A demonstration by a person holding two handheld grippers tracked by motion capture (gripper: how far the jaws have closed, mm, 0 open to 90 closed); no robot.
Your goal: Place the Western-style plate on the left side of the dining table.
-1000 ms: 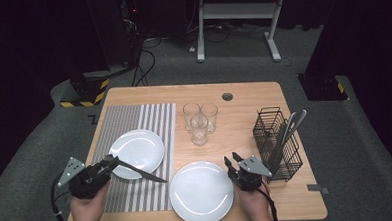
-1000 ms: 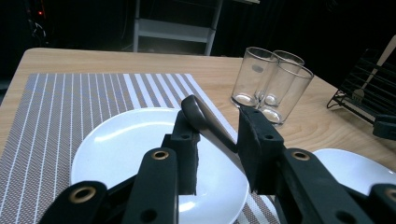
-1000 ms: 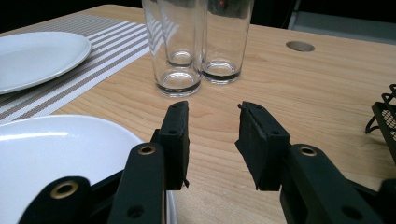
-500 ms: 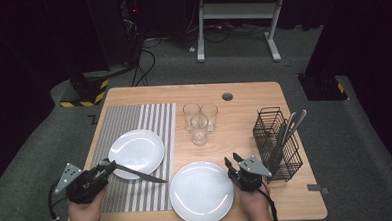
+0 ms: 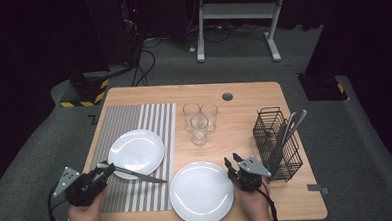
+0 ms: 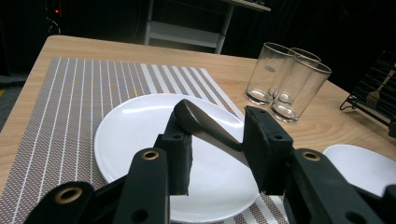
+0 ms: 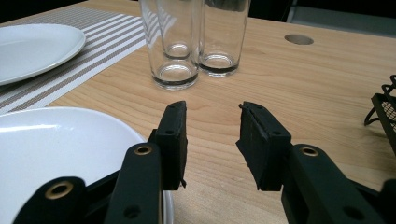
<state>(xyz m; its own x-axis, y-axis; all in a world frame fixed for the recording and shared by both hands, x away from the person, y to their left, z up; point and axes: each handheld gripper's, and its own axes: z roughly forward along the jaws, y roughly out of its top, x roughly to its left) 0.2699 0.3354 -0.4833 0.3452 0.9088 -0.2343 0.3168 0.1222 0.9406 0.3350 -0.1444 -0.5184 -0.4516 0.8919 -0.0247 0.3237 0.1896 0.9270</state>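
- My left gripper has just been opening; the knife now lies across the small plate, jaws spread beside its handle.
- Right gripper spread, empty, by the large plate.

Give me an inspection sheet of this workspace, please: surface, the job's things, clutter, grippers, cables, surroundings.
Surface: wooden table with a round hole near its far edge; striped placemat on its left half.
Job's things: knife lies across the near rim of the small plate and onto the placemat, its dark handle between the left gripper's jaws.
Clutter: large plate at the near edge; three glasses clustered mid-table; wire caddy with cutlery at the right.
Grippers: left gripper has just been opening around the knife handle, pads off it; right gripper open, holding nothing.
Cables: one trails from each gripper; more on the floor beyond the table.
Surroundings: grey carpet, white desk frame, dark equipment.
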